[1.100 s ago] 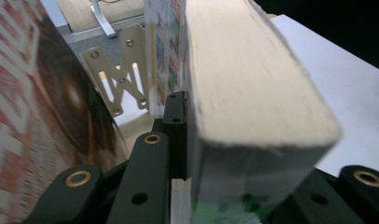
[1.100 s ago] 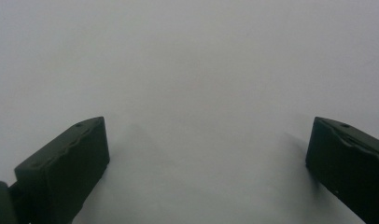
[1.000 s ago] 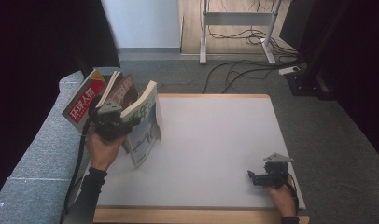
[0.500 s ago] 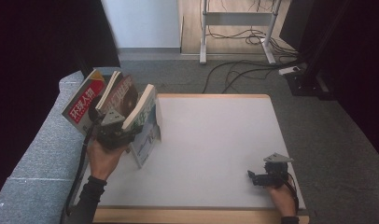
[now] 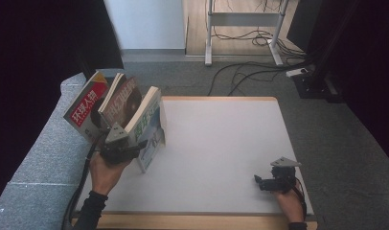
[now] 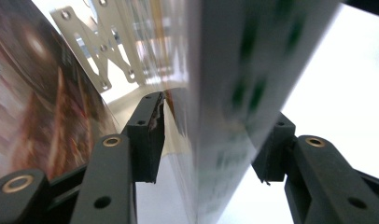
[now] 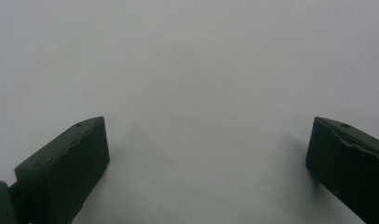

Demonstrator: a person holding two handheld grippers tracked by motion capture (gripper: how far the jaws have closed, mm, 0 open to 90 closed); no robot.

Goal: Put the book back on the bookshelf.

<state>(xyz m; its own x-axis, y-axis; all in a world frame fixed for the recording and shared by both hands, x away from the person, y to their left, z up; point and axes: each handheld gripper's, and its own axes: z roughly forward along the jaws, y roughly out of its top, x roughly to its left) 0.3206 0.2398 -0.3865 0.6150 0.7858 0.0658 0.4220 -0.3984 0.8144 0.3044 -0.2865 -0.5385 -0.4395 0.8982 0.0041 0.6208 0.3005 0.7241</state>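
Three books lean together at the table's [image 5: 221, 143] left edge: a red-covered one [image 5: 85, 110], a brown one [image 5: 123, 98] and a green-and-white one [image 5: 152, 120]. My left gripper [image 5: 140, 144] is shut on the lower part of the green-and-white book [image 6: 234, 93], one jaw on each side of it. In the left gripper view the brown cover [image 6: 33, 102] is blurred to the left. My right gripper [image 5: 259, 182] rests near the table's front right corner. It is open [image 7: 206, 154], with bare white tabletop between its jaws.
A grey padded surface [image 5: 34, 158] runs along the table's left side. A metal lattice bracket [image 6: 99, 51] shows behind the books. Beyond the far edge, cables [image 5: 240, 76] and a desk frame [image 5: 209, 43] lie on the floor.
My left hand has drawn slightly back toward the near edge, still gripping the green-and-white book, which has shifted a little. The right gripper has stayed put.
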